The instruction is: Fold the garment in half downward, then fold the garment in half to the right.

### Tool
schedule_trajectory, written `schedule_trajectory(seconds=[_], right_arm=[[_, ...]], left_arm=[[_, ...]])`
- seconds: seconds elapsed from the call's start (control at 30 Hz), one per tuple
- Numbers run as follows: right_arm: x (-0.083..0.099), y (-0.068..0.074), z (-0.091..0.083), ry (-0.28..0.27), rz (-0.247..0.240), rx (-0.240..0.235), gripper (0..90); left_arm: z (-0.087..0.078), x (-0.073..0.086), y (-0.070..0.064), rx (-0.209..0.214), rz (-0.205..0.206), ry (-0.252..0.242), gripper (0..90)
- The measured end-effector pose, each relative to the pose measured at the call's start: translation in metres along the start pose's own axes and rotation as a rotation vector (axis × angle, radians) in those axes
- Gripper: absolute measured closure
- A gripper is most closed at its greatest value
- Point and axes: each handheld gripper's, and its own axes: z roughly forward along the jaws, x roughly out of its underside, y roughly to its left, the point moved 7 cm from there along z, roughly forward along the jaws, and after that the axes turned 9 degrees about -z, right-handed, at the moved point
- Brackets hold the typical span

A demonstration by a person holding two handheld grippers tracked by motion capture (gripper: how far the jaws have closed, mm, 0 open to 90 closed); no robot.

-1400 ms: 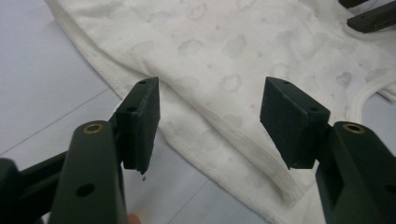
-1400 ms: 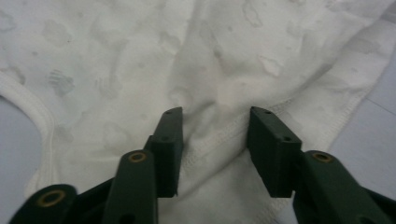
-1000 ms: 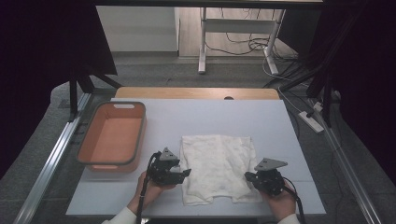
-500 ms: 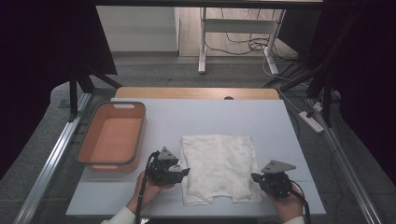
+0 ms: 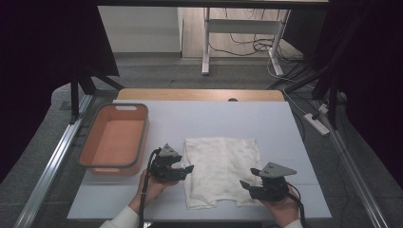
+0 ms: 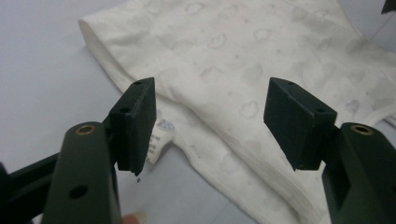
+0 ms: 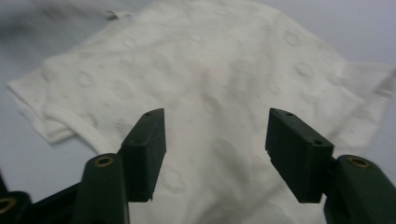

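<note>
- White tabletop (image 5: 285, 142) carries everything, its near edge by the person's hands.
- Left tool (image 5: 183, 170) and right tool (image 5: 248, 184) both stand with jaws spread, gripping nothing.
- Between them lies the white garment (image 5: 221, 171), flat, its near side edges just ahead of each tool.
- It looks soft, light and floppy; pinching the hemmed side edges seems best.
- Farther left sits an orange bin (image 5: 114, 142).
</note>
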Motion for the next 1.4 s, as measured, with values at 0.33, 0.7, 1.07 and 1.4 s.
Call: schedule_trajectory(seconds=[0.33, 0.7, 1.07, 1.4], right_arm=[[-0.017, 0.027, 0.016, -0.034, -0.016, -0.122, 30.5], [-0.042, 0.058, 0.041, -0.067, -0.068, -0.174, 30.4], [-0.059, 0.084, 0.068, -0.040, -0.120, -0.221, 30.6], [-0.067, 0.103, 0.082, -0.008, -0.149, -0.263, 30.9]], left_arm=[[0.001, -0.016, -0.003, -0.003, 0.050, -0.005, 33.8], [-0.004, -0.051, -0.005, 0.005, 0.064, -0.031, 32.9], [0.002, -0.065, 0.000, 0.008, 0.064, -0.031, 31.3], [-0.002, -0.076, 0.007, 0.006, 0.054, -0.047, 31.4]])
